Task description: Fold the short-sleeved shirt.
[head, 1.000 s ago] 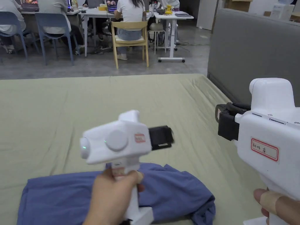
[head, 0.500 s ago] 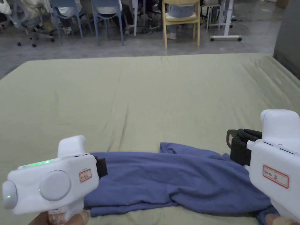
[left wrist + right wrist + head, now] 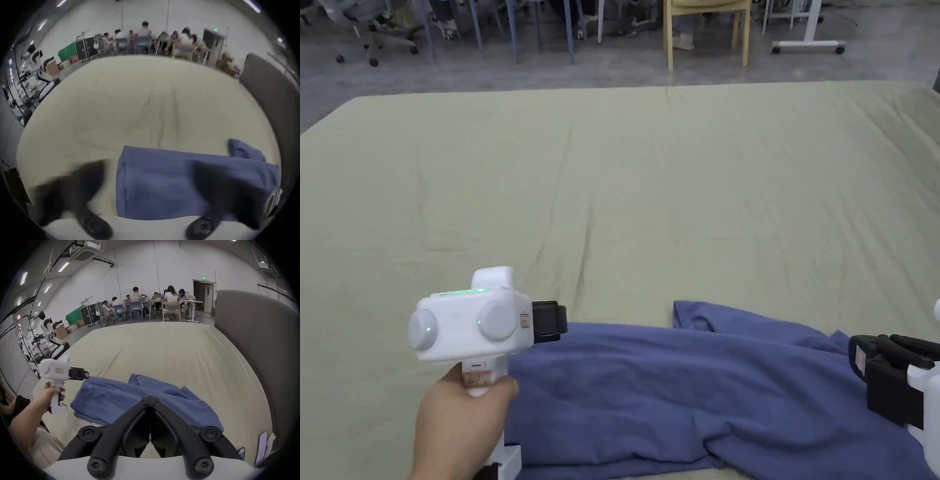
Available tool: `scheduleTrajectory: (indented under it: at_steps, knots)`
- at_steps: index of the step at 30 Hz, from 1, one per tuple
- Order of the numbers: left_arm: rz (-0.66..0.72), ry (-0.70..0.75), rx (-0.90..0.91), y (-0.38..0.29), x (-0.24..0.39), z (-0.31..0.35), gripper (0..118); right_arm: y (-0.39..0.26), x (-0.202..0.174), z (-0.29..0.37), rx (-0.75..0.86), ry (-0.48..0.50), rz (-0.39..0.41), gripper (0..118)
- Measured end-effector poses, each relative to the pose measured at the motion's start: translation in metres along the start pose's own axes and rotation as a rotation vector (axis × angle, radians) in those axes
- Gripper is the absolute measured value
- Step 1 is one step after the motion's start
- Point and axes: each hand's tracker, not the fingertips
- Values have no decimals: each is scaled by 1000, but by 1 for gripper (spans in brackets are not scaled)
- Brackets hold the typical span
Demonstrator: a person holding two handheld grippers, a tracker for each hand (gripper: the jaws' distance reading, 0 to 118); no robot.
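Across the wide pale green bed sheet (image 3: 650, 187), near its front edge, I see the blue cotton short-sleeved shirt (image 3: 687, 400) lying in a long crumpled band. Above its left end I hold the white left gripper (image 3: 149, 181), with jaws spread wide and nothing between them. Over the right part of the shirt hangs the white right gripper (image 3: 150, 400), its black jaws closed together and empty.
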Motion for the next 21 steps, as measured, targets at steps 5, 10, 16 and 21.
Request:
scheduleTrajectory:
  at_steps: [5, 10, 16, 21]
  knots:
    - [7, 27, -73, -15, 6, -32, 118, 2, 18, -13, -34, -56, 13, 2]
    - [63, -34, -9, -18, 2, -26, 61, 10, 67, -33, -109, -158, -101, 2]
    - [31, -166, 129, 0, 24, 25, 1, 7, 122, -64, -196, -200, -224, 57]
    - [-15, -170, 200, -5, 24, 70, 1, 5, 162, -90, -304, -263, -408, 118]
